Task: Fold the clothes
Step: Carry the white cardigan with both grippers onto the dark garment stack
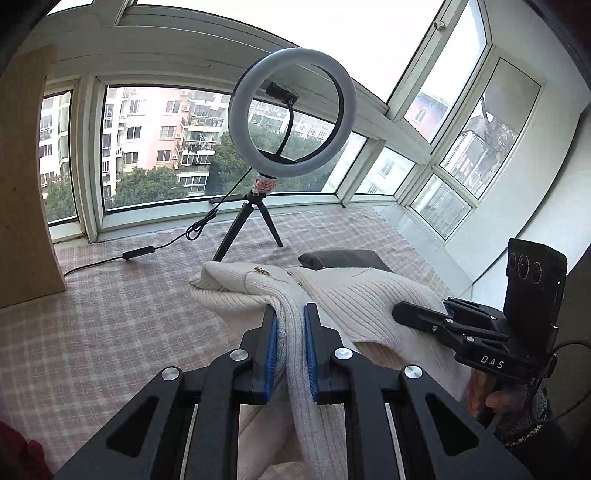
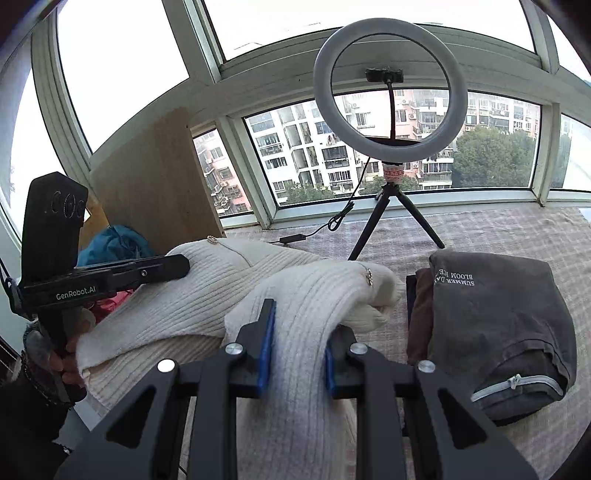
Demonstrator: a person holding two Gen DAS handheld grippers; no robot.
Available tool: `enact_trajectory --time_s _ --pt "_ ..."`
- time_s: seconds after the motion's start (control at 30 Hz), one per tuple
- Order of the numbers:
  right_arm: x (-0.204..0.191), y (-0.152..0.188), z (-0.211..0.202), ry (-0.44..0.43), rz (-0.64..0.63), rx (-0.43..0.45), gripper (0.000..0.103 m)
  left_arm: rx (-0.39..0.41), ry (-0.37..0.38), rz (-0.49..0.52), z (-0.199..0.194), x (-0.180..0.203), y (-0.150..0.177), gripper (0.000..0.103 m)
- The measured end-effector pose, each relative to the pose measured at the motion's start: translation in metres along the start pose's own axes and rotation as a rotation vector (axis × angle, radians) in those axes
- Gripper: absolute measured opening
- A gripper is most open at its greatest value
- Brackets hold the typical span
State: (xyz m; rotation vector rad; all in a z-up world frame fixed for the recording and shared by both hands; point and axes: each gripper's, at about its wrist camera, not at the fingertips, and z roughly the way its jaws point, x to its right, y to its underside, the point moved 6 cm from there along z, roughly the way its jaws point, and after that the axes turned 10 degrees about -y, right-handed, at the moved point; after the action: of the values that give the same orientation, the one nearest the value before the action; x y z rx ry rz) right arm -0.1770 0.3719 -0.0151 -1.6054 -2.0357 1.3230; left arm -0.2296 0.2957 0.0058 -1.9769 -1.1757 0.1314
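Behind both tools (image 1: 290, 314) (image 2: 301, 317) pinching the cream sweater (image 2: 207, 295) stands a ring light (image 2: 389, 92).

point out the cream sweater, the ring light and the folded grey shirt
cream sweater (image 1: 354, 295): left wrist view, on its ribbed body
ring light (image 2: 388, 35): right wrist view, on the ring's top
folded grey shirt (image 2: 509, 314): right wrist view, on its top face

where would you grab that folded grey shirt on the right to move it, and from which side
Grip the grey shirt at its near rounded folded edge by the zipper, coming in low from the near side. The layers stack thickest there, so one pinch should catch them all; the far edge lies flat against the brown garment beneath. Both grippers are busy holding the cream sweater.
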Motion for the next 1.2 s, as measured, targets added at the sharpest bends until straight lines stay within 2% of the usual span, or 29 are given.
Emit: enact_trajectory --time_s 0.27,0.37,0.43,0.5,0.57,0.6,0.63,0.73,0.87,0.93,1.0,1.1,1.2 --pt "0.107 -0.065 -0.091 0.115 -0.114 0.063 0.021 0.142 0.037 0.065 0.049 0.135 -0.079 0.013" --pt "0.154 -0.066 -0.102 0.170 -0.161 0.031 0.021 0.146 0.036 0.069 0.085 0.166 -0.077 0.013" --pt "0.199 -0.044 -0.090 0.203 -0.119 -0.024 0.021 0.094 0.029 0.063 0.124 0.174 -0.053 0.013" --pt "0.246 0.000 -0.066 0.193 -0.012 -0.126 0.021 -0.035 0.007 0.053 0.177 0.171 -0.012 0.013" --pt "0.280 0.050 -0.040 0.222 0.037 -0.240 0.022 -0.183 -0.030 0.037 0.223 0.160 0.032 0.013" --pt "0.295 0.074 -0.029 0.237 0.057 -0.292 0.023 -0.206 -0.036 0.013 0.229 0.154 0.043 0.013" --pt "0.304 0.087 -0.026 0.231 0.082 -0.304 0.025 -0.224 -0.042 -0.013 0.234 0.147 0.054 0.014" --pt "0.304 0.074 -0.054 0.160 0.143 -0.187 0.027 -0.180 -0.041 -0.036 0.204 0.138 0.041 0.013" --pt "0.289 0.032 -0.088 0.160 0.084 -0.066 0.027 -0.038 -0.087 0.046 0.158 0.144 -0.006 0.013" --pt "0.285 0.010 -0.085 0.162 0.062 -0.024 0.027 -0.006 -0.091 0.093 0.160 0.155 -0.029 0.013" --pt "0.284 -0.001 -0.067 0.150 0.059 -0.031 0.027 -0.066 -0.036 0.087 0.188 0.162 -0.045 0.016" --pt "0.288 -0.001 -0.026 0.127 0.065 -0.093 0.027 -0.146 -0.092 0.089 0.235 0.154 -0.041 0.013" --pt "0.302 0.024 0.022 0.168 0.064 -0.210 0.027 -0.268 -0.091 0.061 0.280 0.142 -0.014 0.013"
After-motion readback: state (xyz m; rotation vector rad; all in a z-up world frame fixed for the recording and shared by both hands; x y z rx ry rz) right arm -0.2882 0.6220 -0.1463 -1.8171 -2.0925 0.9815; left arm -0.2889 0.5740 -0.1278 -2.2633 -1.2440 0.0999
